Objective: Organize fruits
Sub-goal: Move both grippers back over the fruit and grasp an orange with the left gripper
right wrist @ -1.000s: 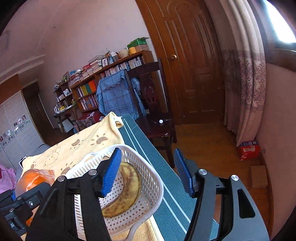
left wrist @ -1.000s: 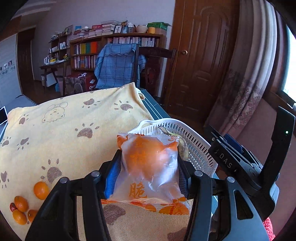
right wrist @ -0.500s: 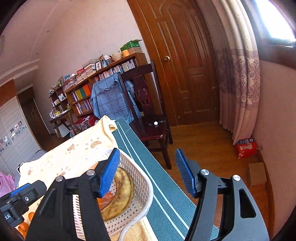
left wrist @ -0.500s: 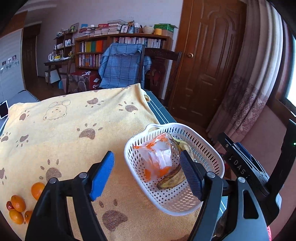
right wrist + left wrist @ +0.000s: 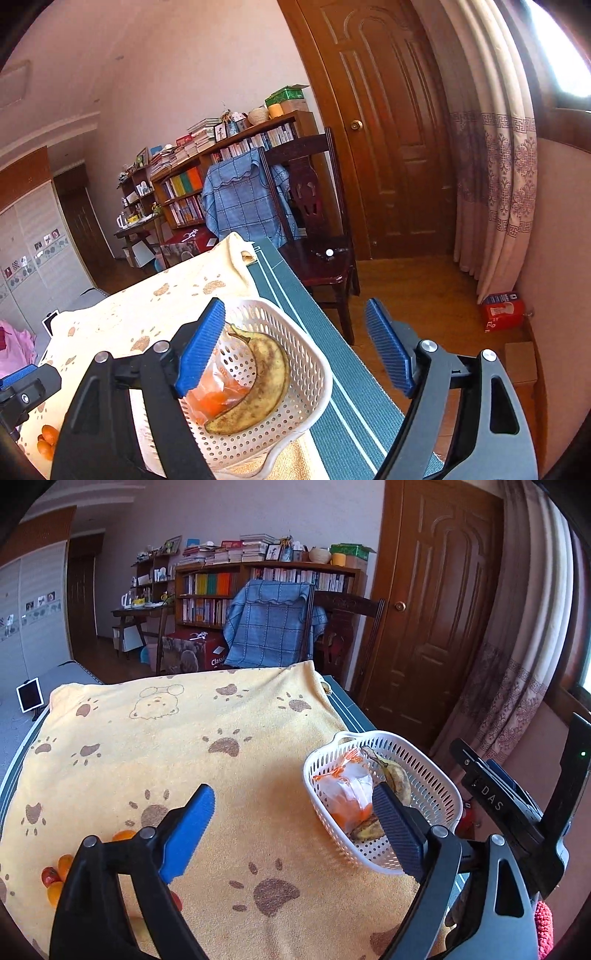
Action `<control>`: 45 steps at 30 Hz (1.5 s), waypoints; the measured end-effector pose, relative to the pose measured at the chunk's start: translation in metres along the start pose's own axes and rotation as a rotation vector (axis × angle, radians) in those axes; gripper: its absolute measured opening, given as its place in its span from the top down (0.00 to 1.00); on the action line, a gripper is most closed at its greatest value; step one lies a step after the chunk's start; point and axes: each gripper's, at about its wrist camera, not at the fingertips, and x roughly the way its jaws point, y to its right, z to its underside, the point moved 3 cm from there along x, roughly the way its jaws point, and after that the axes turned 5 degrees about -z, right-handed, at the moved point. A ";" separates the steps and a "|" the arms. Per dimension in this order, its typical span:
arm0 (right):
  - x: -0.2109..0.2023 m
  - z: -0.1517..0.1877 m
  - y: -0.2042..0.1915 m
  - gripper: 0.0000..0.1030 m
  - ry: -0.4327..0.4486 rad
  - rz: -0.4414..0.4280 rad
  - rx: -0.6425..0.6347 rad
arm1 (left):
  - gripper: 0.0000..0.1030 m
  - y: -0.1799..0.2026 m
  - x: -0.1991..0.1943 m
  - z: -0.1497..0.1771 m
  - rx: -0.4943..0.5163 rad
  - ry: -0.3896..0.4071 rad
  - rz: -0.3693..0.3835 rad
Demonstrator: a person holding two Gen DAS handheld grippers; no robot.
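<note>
A white perforated basket (image 5: 439, 786) stands on the yellow paw-print towel (image 5: 184, 738) near the table's right edge. In it lie a bagged orange (image 5: 347, 794) and a spotted banana (image 5: 399, 779). My left gripper (image 5: 295, 830) is open and empty above the towel, left of the basket. Several small oranges and a red fruit (image 5: 55, 875) lie on the towel at lower left. In the right wrist view the basket (image 5: 310, 354) holds the banana (image 5: 266, 384) and the bagged orange (image 5: 214, 398). My right gripper (image 5: 295, 350) is open and empty above the basket's right rim.
A teal runner (image 5: 332, 369) covers the table edge right of the towel. A wooden chair (image 5: 317, 236) with a blue blanket stands beyond the table, before a bookshelf and a door. A tablet (image 5: 29, 699) sits at far left.
My left gripper opened and let the bagged orange drop into the basket, then drew back up and to the left. The right gripper stayed open and rose slightly.
</note>
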 end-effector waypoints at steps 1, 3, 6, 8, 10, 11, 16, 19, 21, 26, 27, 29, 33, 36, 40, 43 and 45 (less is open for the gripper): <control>-0.001 -0.002 -0.004 0.22 -0.011 -0.023 -0.007 | 0.16 -0.005 -0.003 0.001 -0.001 0.003 -0.011; -0.003 -0.005 -0.014 0.21 -0.043 -0.077 -0.020 | 0.16 -0.015 -0.008 0.002 -0.006 0.008 -0.033; -0.011 -0.006 -0.029 0.21 -0.074 -0.145 -0.033 | 0.16 -0.033 -0.015 0.005 -0.028 0.016 -0.062; -0.016 -0.005 -0.041 0.21 -0.092 -0.189 -0.048 | 0.16 -0.047 -0.020 0.006 -0.052 0.018 -0.080; -0.023 -0.001 -0.056 0.20 -0.112 -0.229 -0.074 | 0.16 -0.062 -0.024 0.009 -0.079 0.016 -0.098; -0.025 0.002 -0.063 0.20 -0.126 -0.249 -0.089 | 0.16 -0.069 -0.026 0.010 -0.093 0.014 -0.106; -0.031 0.024 -0.097 0.19 -0.230 -0.347 -0.125 | 0.16 -0.104 -0.037 0.019 -0.138 0.012 -0.158; -0.034 0.037 -0.114 0.19 -0.281 -0.389 -0.142 | 0.16 -0.126 -0.044 0.025 -0.172 0.010 -0.186; -0.038 0.046 -0.126 0.19 -0.305 -0.409 -0.157 | 0.16 -0.141 -0.048 0.027 -0.196 0.007 -0.211; -0.045 0.074 -0.152 0.19 -0.355 -0.445 -0.213 | 0.16 -0.180 -0.058 0.038 -0.257 0.002 -0.268; -0.044 0.079 -0.157 0.19 -0.365 -0.448 -0.229 | 0.16 -0.188 -0.060 0.041 -0.267 0.000 -0.280; -0.046 0.090 -0.166 0.19 -0.379 -0.452 -0.260 | 0.16 -0.201 -0.064 0.046 -0.286 -0.005 -0.304; -0.048 0.108 -0.180 0.19 -0.398 -0.476 -0.312 | 0.16 -0.224 -0.068 0.053 -0.318 -0.013 -0.337; -0.046 0.119 -0.185 0.19 -0.416 -0.489 -0.340 | 0.16 -0.236 -0.068 0.060 -0.336 -0.021 -0.353; -0.035 0.127 -0.185 0.19 -0.449 -0.493 -0.356 | 0.16 -0.248 -0.064 0.069 -0.362 -0.041 -0.368; -0.032 0.131 -0.186 0.19 -0.462 -0.498 -0.367 | 0.16 -0.253 -0.056 0.080 -0.370 -0.070 -0.390; -0.032 0.133 -0.186 0.19 -0.468 -0.500 -0.370 | 0.16 -0.256 -0.049 0.087 -0.368 -0.097 -0.407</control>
